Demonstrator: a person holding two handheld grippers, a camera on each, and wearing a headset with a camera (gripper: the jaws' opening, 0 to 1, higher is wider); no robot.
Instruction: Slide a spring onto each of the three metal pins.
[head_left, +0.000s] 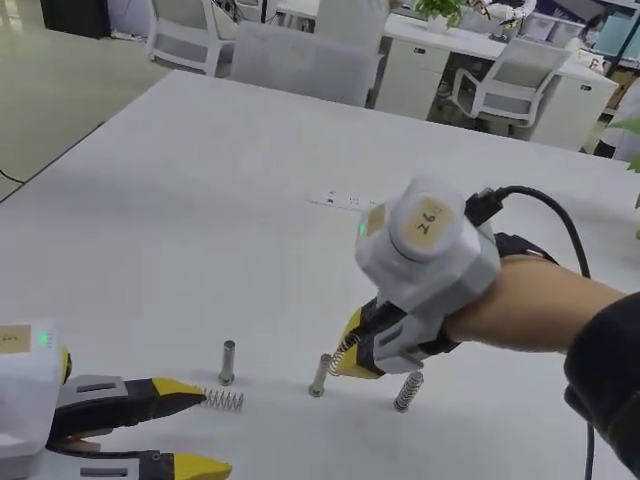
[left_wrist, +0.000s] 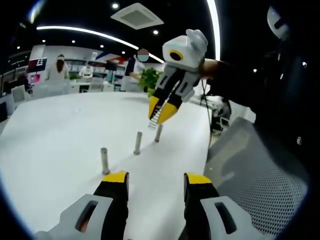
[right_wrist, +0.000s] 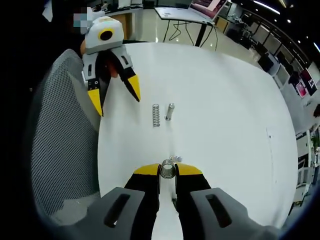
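second spring in hand: right tongs pinch a spring just beside the middle pin. end pin looks sleeved. loose spring lies on the worktop by the bare pin. left tongs spread. next: centre the coil over the pin tip, lower.

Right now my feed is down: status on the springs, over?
Left gripper open, empty. Right gripper shut on spring, close to middle pin. Second spring loose on table. Nothing blocks the pin.
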